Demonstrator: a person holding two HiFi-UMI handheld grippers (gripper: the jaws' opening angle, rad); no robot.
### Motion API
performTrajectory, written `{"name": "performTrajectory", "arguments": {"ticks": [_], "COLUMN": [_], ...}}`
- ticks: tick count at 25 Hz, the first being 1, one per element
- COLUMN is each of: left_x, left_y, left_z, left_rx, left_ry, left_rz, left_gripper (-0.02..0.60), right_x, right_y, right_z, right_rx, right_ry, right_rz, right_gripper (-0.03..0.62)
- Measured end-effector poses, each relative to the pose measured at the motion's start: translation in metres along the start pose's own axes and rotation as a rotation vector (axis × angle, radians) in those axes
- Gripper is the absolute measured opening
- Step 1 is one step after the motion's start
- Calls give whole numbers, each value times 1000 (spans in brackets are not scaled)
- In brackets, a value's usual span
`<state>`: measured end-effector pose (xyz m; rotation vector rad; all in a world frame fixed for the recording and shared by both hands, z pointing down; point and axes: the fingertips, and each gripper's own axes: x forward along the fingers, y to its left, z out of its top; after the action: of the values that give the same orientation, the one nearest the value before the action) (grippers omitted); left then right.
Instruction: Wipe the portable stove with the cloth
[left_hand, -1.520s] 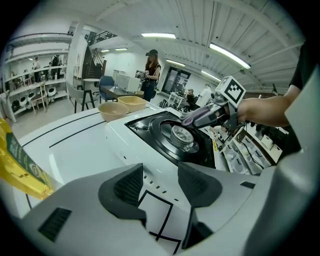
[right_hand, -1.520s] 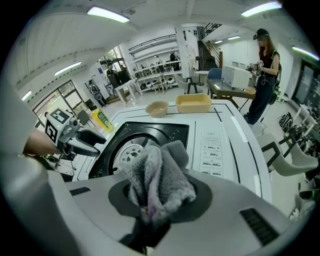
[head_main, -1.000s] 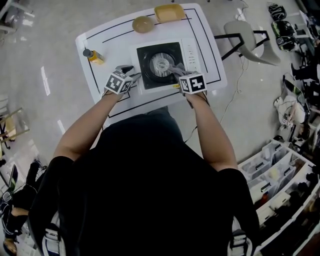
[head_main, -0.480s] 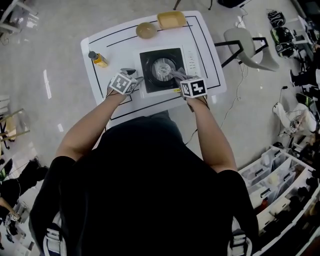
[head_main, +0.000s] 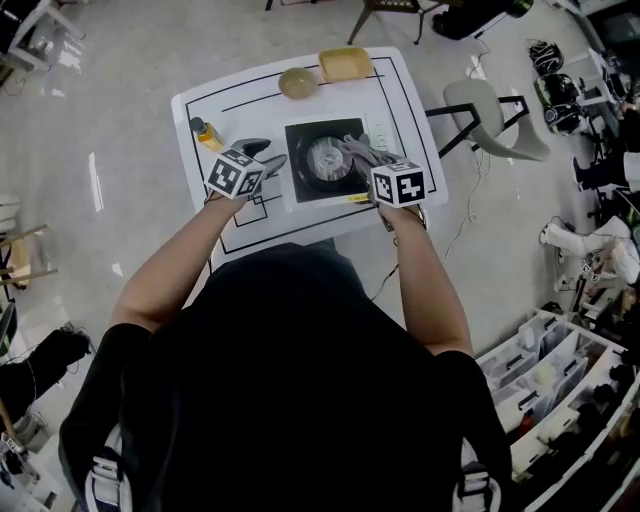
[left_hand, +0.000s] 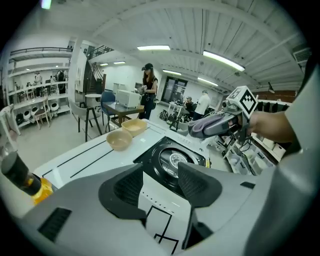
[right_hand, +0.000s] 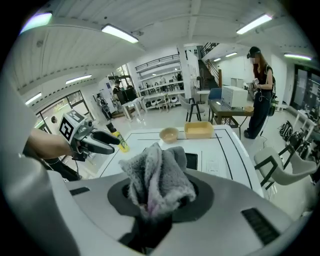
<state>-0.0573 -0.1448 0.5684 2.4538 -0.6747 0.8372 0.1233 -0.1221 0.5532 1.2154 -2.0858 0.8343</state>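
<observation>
The portable stove (head_main: 325, 160) sits mid-table, a black top with a round silver burner (left_hand: 175, 160). A grey cloth (head_main: 360, 150) hangs bunched between the jaws of my right gripper (head_main: 372, 160), over the stove's right part. In the right gripper view the cloth (right_hand: 157, 180) fills the jaws of that gripper (right_hand: 157, 200). From the left gripper view, the right gripper (left_hand: 215, 125) is raised above the stove. My left gripper (head_main: 262, 152) is just left of the stove. Its jaws stand apart (left_hand: 160, 185) with only the table showing between them.
A tan bowl (head_main: 296, 82) and a yellow tray (head_main: 345, 64) stand at the white table's far edge (head_main: 400, 60). At the left is a yellow bottle (head_main: 205, 132). A grey chair (head_main: 490, 100) is to the right of the table, and storage bins (head_main: 560, 350) are on the floor.
My right gripper has carried the cloth from the burner toward the stove's right side. The left gripper stays beside the stove's left edge.
</observation>
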Motion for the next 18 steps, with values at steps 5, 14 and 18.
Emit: {"name": "performTrajectory", "arguments": {"ticks": [5,14,18], "left_x": [-47,-130,-160], "left_y": [1,2,-7], "left_z": [46,115,130], "left_rx": [10,88,122], "left_ry": [-130,-324,-380], "left_rz": [-1,32,29], "left_gripper": [238,236,230], "right_x": [-34,-88,-111], "right_y": [16,48,61], "right_z": [52,124,143], "right_rx": [-50,-131,-147], "right_ry": [-119,-315,-394], "right_rz": [-15,-52,-71], "right_gripper": [121,121,121]}}
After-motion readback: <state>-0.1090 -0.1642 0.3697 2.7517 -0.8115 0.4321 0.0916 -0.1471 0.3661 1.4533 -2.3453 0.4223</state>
